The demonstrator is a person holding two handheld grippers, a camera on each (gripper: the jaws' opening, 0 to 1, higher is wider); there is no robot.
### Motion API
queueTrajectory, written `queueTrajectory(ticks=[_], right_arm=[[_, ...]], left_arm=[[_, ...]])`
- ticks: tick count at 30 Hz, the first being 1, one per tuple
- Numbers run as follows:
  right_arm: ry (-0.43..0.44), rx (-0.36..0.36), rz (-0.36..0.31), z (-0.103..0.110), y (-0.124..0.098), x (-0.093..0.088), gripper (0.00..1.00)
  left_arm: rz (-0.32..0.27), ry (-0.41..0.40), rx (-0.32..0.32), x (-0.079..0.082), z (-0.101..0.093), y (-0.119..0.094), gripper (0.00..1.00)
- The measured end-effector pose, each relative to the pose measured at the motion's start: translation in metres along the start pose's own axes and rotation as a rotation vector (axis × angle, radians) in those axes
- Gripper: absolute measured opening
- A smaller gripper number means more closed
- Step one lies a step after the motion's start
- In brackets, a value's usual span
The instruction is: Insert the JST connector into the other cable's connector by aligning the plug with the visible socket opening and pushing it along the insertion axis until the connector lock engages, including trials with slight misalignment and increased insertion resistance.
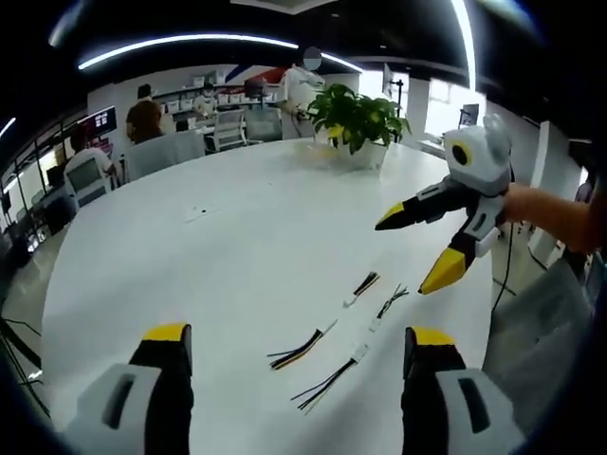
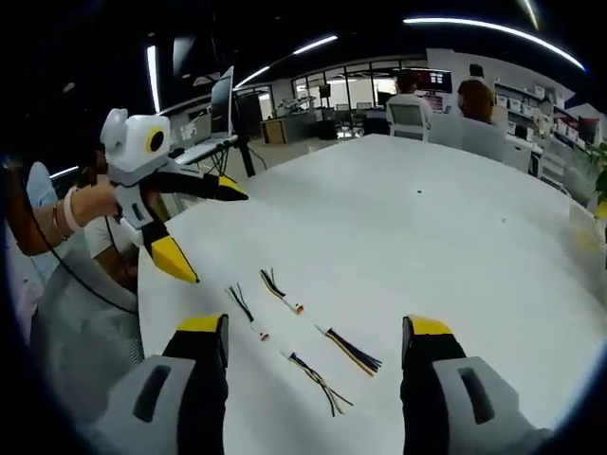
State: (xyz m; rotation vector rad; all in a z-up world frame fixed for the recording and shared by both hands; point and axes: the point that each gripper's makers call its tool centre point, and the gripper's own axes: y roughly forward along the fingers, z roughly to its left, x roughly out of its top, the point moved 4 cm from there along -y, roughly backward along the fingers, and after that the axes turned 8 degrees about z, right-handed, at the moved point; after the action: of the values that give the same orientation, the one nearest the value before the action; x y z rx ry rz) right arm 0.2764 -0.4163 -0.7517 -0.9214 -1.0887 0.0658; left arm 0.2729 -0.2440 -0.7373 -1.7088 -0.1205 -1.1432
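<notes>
1. Four short cable pieces are counted on the white table, lying loosely together between the two grippers and not touching one another.
2. In the left gripper view they are seen as a black-yellow cable with a pale connector end, a black-green cable, a short striped cable and a thin dark cable.
3. Each cable is made of a few thin coloured wires that fan out at one end, with a small whitish plug at the other; finer detail of the plugs cannot be told.
4. Two grippers are counted. The left gripper is held above the near edge of the table with its yellow-tipped jaws wide apart and nothing between them.
5. The right gripper is likewise spread and empty; in the left gripper view it is seen hovering above the cables, held in a person's hand.
6. One potted plant is seen at the far side of the table.
</notes>
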Motion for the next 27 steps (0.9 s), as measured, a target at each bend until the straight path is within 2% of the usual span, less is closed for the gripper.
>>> queueTrajectory(ticks=[3, 9, 13, 18, 27], right_arm=[[-0.006, 0.007, 0.0, -0.001, 0.002, -0.001, 0.66], [-0.021, 0.028, -0.002, 0.0, 0.008, -0.001, 0.67], [-0.038, 0.051, -0.004, 0.001, 0.01, 0.0, 0.67], [-0.066, 0.062, -0.008, -0.004, 0.014, 0.0, 0.65], [-0.123, 0.097, -0.005, -0.01, 0.024, -0.003, 0.57]], left_arm=[[0.001, -0.002, 0.0, -0.001, 0.002, 0.003, 0.91], [0.003, 0.0, -0.007, -0.002, 0.004, 0.009, 0.89], [0.0, -0.001, -0.036, -0.003, 0.0, 0.013, 0.83], [-0.002, 0.004, -0.043, -0.006, -0.001, 0.017, 0.83], [0.014, 0.014, -0.081, -0.012, -0.001, 0.025, 0.79]])
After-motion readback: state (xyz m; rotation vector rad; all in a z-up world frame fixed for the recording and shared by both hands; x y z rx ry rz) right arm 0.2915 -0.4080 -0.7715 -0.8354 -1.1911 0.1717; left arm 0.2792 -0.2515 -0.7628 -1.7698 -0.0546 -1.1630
